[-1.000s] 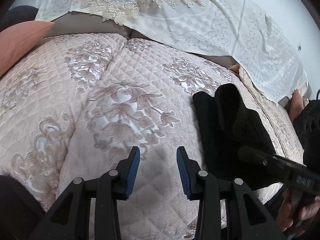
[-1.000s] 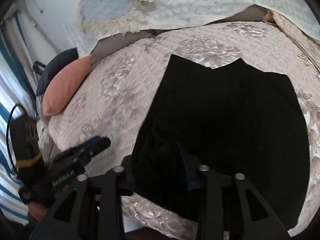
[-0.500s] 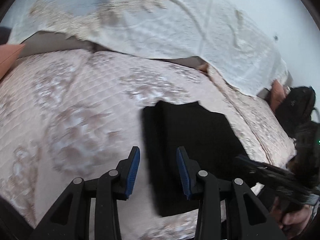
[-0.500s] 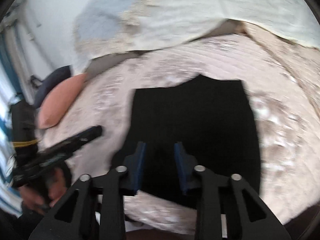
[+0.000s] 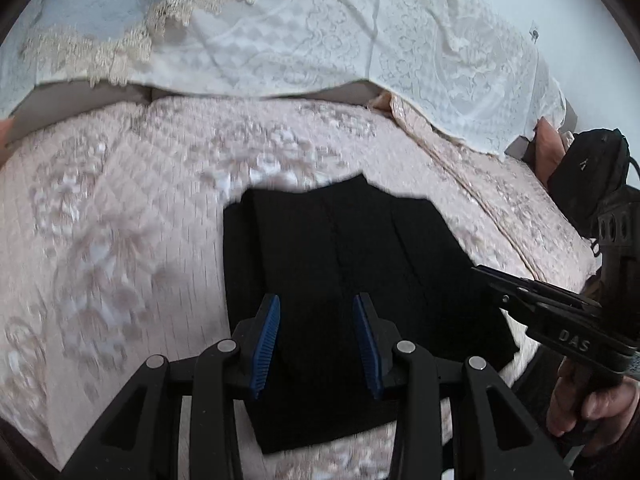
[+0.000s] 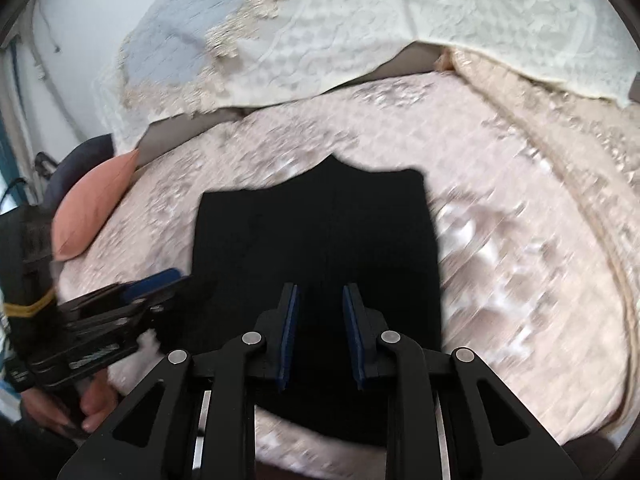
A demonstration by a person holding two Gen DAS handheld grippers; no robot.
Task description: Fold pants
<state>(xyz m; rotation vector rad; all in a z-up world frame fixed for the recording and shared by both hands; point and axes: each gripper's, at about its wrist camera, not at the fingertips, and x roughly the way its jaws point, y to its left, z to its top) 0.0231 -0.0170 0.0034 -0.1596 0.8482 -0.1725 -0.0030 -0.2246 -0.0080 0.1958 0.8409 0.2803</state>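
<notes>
We see the pants point(image 5: 340, 280) lying flat on the bed point(image 5: 120, 240), folded into a compact black block near the near edge and right of the middle in the left wrist view. Its long axis runs from the near edge toward the far headboard side, and the far end shows a small peak in the middle. In the right wrist view the pants point(image 6: 320, 232) sit centred, with the same near-to-far lie.

Our left gripper point(image 5: 316, 340) hovers above the near part of the pants, its fingers point(image 5: 266, 340) apart with nothing between them. Our right gripper point(image 6: 320, 332) also hangs over the near part; its jaws have just been closing, yet a gap remains and the fingers point(image 6: 290, 332) grasp nothing, the cloth lying below them.

A white lace cover point(image 5: 320, 32) drapes along the far side of the bed. A pink cushion point(image 6: 96, 208) rests at the far left in the right wrist view. The person's hand point(image 5: 588, 396) grips the right gripper's handle at the right edge of the left wrist view.
</notes>
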